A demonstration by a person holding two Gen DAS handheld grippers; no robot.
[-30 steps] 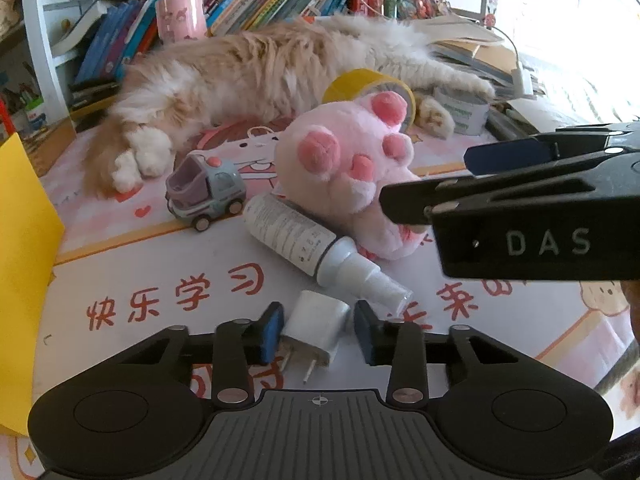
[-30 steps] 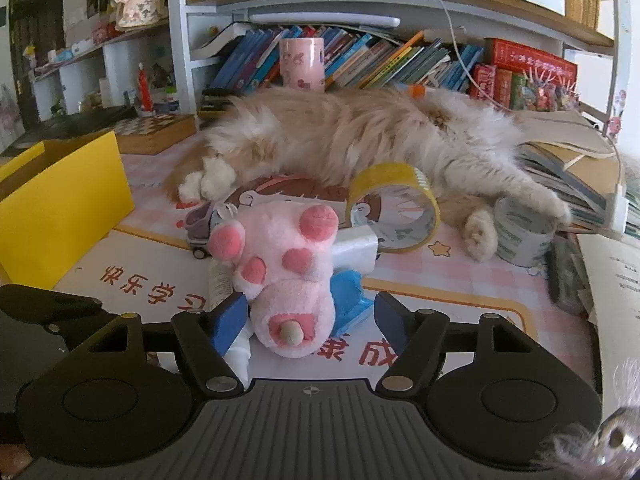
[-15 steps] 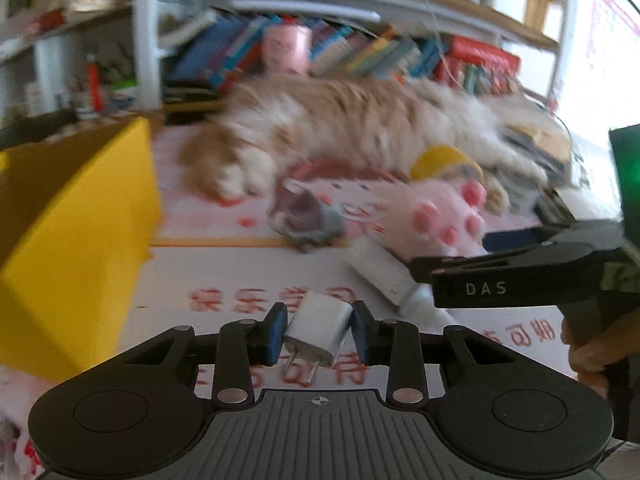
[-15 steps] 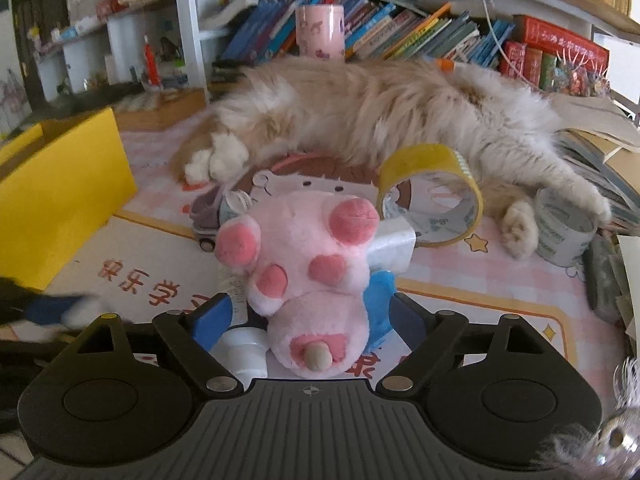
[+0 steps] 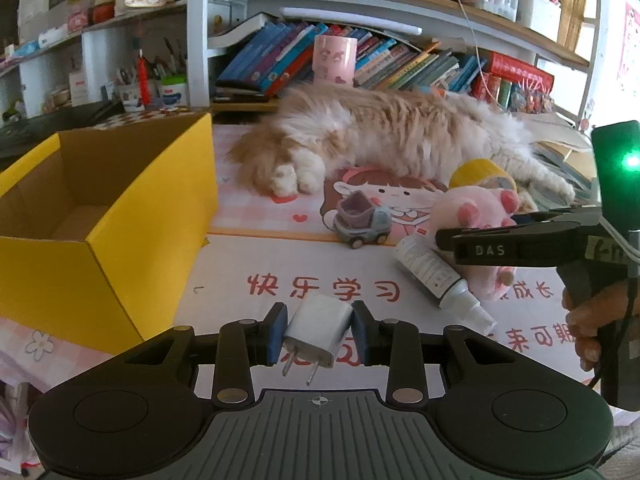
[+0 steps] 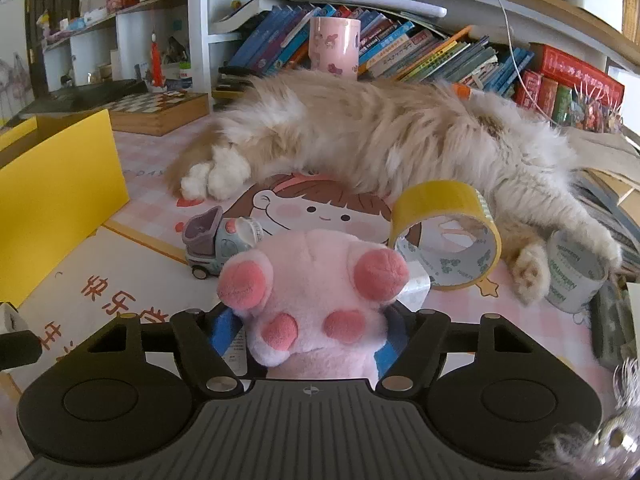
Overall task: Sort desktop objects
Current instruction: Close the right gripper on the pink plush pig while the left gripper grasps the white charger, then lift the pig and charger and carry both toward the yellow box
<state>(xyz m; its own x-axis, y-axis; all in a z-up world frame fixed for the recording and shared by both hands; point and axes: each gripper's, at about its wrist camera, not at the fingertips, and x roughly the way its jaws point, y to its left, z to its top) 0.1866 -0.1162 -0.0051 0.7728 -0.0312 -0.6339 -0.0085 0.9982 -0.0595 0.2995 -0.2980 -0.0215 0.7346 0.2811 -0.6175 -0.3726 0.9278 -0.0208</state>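
Observation:
My left gripper (image 5: 319,324) is shut on a white charger plug (image 5: 316,328), held above the mat with its prongs pointing at the camera. An open yellow cardboard box (image 5: 120,240) stands to its left. A pink plush paw (image 6: 312,304) lies between the fingers of my right gripper (image 6: 308,334). Those jaws are closing around it, and a thin gap still shows at the left pad. A white spray bottle (image 5: 432,272) lies beside the plush. A small grey toy truck (image 6: 208,244) and a yellow tape roll (image 6: 444,216) sit just beyond it.
A long-haired cat (image 6: 380,132) lies across the back of the desk, its paws near the toy truck. A white tape roll (image 6: 572,276) stands at the right. Shelves of books and a pink cup (image 6: 334,46) rise behind. A person's hand (image 5: 596,312) holds the right gripper.
The left gripper has lifted the charger off the mat and swung left, so the yellow box now fills its left side. The right gripper has moved forward around the plush and its jaws have narrowed.

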